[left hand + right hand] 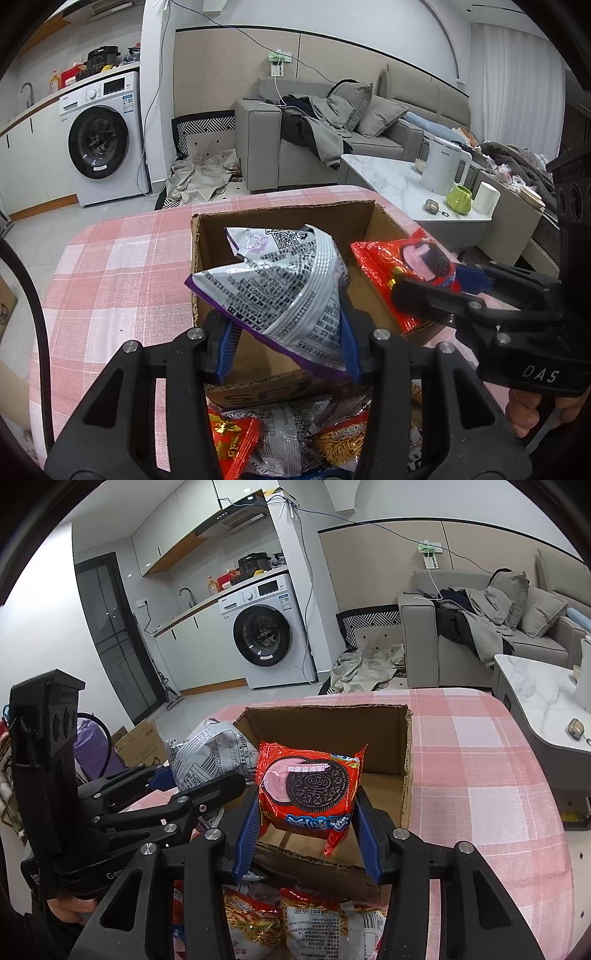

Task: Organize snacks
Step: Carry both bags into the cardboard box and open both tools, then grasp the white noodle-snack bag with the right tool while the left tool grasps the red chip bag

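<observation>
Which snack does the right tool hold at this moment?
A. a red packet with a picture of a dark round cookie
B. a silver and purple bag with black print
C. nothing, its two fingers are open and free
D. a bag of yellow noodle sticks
A: the right tool is closed on the red cookie packet above the cardboard box, while the left tool holds the silver bag.

both grippers [288,332] [306,830] clamped, side by side

glossy foil packet [291,288], matt cardboard box [369,229]
</observation>
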{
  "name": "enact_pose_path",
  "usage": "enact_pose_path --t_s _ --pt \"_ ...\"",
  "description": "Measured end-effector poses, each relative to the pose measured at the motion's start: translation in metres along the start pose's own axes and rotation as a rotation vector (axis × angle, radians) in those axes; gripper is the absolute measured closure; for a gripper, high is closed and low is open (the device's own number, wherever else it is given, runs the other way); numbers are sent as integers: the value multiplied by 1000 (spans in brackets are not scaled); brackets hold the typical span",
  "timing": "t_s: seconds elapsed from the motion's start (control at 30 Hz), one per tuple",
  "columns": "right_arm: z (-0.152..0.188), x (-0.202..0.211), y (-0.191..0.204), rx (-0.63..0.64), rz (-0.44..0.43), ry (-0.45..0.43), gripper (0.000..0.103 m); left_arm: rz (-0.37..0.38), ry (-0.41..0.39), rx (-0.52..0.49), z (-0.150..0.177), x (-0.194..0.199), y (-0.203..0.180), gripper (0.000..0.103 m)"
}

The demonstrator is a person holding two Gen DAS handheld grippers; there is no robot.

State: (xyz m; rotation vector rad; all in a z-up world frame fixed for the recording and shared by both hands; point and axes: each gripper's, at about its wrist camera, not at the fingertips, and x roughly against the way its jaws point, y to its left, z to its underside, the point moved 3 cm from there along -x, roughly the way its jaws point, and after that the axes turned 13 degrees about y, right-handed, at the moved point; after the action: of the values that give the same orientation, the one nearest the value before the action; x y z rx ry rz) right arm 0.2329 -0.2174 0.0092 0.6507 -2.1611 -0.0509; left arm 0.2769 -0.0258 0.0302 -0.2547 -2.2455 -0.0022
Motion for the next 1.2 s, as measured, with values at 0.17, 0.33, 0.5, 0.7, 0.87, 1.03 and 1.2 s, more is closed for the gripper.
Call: enact_pose_path --t_s 0.17,0.33,0.5,0.7,0.87,1.03,1.2 --pt "0 -3 -3 -18 1 7 54 -6 6 6 1 0 -1 59" --pt "0 8 -6 -24 9 -17 51 -4 7 5 3 2 -1 38" --pt "4 25 -12 -31 36 -44 31 -2 -20 4 12 16 -1 20" --pt "18 39 -18 -62 25 -40 1 -25 -41 5 30 36 2 3" --pt "34 45 -19 -66 29 -32 0 -44 -54 21 50 54 6 1" --pt "51 45 -21 -80 47 -12 0 -66 -50 42 73 67 17 1" --pt "65 44 -24 -95 48 3 0 -86 -36 61 97 75 27 1"
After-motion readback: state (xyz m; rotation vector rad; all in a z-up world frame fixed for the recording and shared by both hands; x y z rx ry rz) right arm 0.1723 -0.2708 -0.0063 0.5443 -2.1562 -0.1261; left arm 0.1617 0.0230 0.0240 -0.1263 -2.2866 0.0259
